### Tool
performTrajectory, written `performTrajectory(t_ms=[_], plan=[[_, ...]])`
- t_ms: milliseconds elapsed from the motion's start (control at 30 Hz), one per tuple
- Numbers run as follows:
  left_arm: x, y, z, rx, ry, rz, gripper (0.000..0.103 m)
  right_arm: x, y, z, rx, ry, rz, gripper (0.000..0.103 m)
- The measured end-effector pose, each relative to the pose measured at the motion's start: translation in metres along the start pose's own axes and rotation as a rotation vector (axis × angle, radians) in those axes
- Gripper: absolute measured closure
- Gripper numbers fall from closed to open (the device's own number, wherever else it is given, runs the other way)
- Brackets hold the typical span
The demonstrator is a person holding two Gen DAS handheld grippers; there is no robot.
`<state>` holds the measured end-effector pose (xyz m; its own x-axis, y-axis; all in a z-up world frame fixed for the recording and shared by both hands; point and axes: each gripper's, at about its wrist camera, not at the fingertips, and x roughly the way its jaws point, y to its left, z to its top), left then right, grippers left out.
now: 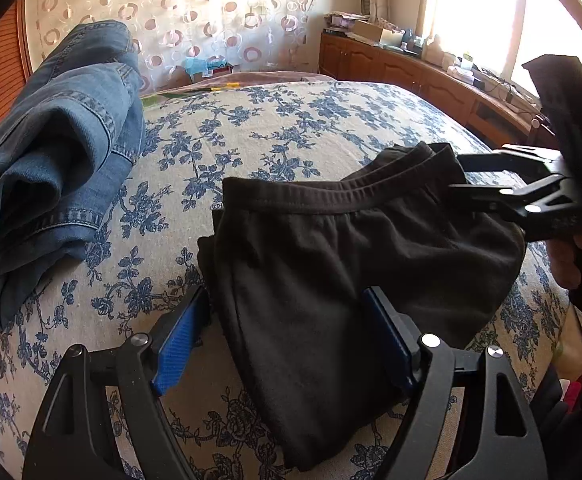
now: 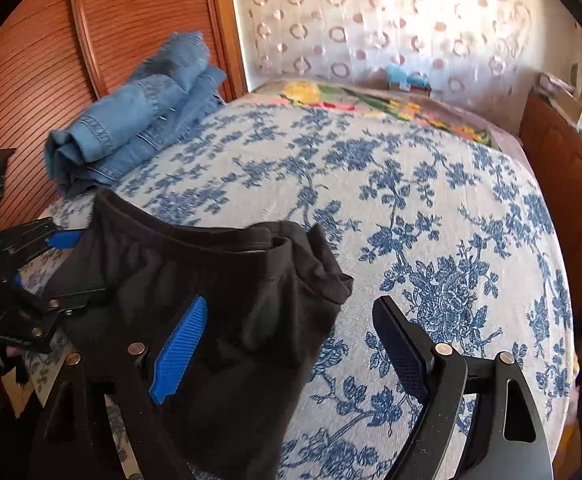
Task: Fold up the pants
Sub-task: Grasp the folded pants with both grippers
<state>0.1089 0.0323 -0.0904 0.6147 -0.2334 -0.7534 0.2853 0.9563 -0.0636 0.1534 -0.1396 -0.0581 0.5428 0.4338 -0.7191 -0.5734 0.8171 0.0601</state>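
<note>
Left hand-held gripper [image 1: 287,344]: jaws wide, blue pads either side of the folded edge of the black pants [image 1: 355,280], straddling the cloth, not pinching it. Right hand-held gripper [image 2: 291,356]: jaws wide too, left blue pad over the black fabric, right pad over bare bedspread, nothing clamped. Seen from the left wrist view, right hand-held gripper's fingers lying across the waistband end at the far right.

Black pants folded into a compact bundle on the bed [image 1: 251,132], elastic waistband facing away, lying near the front edge of the floral blue-and-white bedspread [image 2: 431,220]. Blue jeans [image 1: 55,152] folded in a pile at the left side of the bed, well apart from the black pants, next to the ribbed wooden wardrobe door [image 2: 131,12].

Beyond the bedspread: strip of bright flowered blanket [image 2: 371,106], curtain with ring pattern [image 1: 195,12], wooden cabinet [image 1: 391,68] along the right wall under the window, top cluttered with boxes and small items, too small to identify. No readable writing or labels anywhere.
</note>
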Motion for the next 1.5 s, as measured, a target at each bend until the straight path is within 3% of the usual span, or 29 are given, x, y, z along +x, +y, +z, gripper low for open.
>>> performTrajectory(t_ms=[200,367,433,633,800,1033,1233,1500], plan=[[0.0,0.0,0.0,-0.004,-0.002,-0.001,0.023,0.014,0.004,0.002,-0.011,0.011,-0.01,0.041],[-0.001,0.002,-0.001,-0.014,-0.006,-0.006,0.023,0.012,0.015,0.0,-0.042,0.021,0.04,0.085],[-0.002,0.004,-0.001,-0.026,-0.007,-0.007,0.023,0.008,0.014,-0.002,-0.042,0.016,0.049,0.089],[-0.011,0.014,0.002,-0.064,-0.019,-0.001,0.023,-0.019,0.012,-0.009,-0.022,-0.048,0.02,0.09],[-0.017,0.015,0.013,-0.062,-0.042,-0.02,0.025,-0.018,0.009,-0.025,-0.015,-0.031,-0.021,0.09],[0.001,0.02,0.026,-0.1,0.01,-0.081,0.045,-0.008,0.009,-0.029,0.016,-0.023,-0.039,0.089],[0.016,0.021,0.029,-0.112,0.05,-0.069,0.046,-0.01,0.007,-0.031,0.042,-0.035,-0.02,0.088],[0.02,0.015,0.03,-0.074,0.047,-0.032,0.047,-0.012,0.006,-0.033,0.046,-0.042,-0.02,0.087]])
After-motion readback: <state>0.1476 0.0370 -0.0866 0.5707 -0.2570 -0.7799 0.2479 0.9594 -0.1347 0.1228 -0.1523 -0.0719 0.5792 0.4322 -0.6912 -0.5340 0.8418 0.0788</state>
